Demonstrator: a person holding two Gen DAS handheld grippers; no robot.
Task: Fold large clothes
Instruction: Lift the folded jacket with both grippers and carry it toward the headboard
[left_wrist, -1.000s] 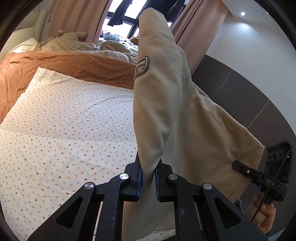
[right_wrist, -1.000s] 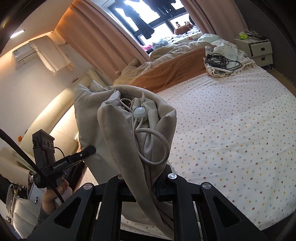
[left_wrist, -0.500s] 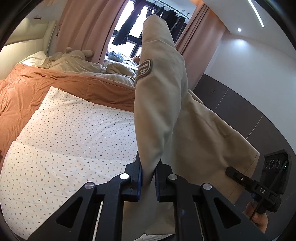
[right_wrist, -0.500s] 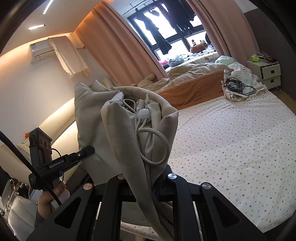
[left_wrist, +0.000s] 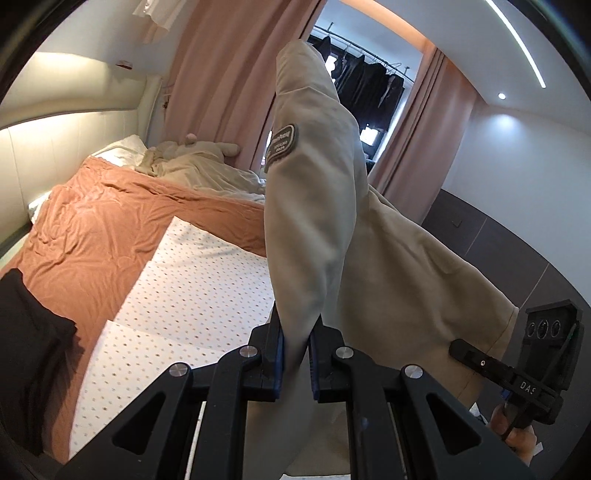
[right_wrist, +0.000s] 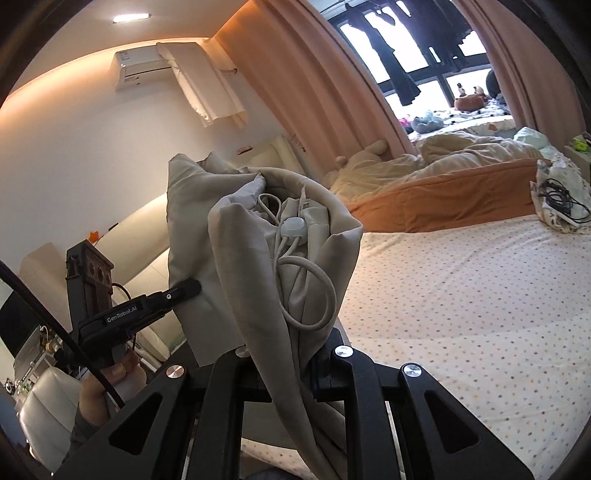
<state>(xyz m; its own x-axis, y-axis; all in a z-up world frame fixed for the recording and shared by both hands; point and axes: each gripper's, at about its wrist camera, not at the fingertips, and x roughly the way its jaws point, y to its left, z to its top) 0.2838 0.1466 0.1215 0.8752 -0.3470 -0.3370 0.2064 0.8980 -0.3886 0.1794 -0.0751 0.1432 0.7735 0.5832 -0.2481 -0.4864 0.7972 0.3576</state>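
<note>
A large beige jacket (left_wrist: 332, 206) hangs stretched between both grippers above the bed. In the left wrist view my left gripper (left_wrist: 295, 345) is shut on a fold of it, below a sleeve with a dark oval patch (left_wrist: 281, 147). At the lower right of that view the right gripper (left_wrist: 460, 348) clamps the jacket's far edge. In the right wrist view my right gripper (right_wrist: 286, 367) is shut on a bunched part with a drawcord and round toggle (right_wrist: 293, 227). The left gripper (right_wrist: 186, 287) grips the cloth at the left, a hand (right_wrist: 92, 391) beneath it.
The bed's dotted white sheet (right_wrist: 461, 295) lies below, with an orange blanket (left_wrist: 110, 221) and crumpled bedding toward the window. A dark garment (left_wrist: 29, 332) lies at the left edge. Black cables (right_wrist: 559, 201) rest on a cloth at the far right. Pink curtains (right_wrist: 314, 92) hang behind.
Both grippers have risen and swung sideways with the jacket held between them. More wall and ceiling show, and the dark garment has come into the left wrist view.
</note>
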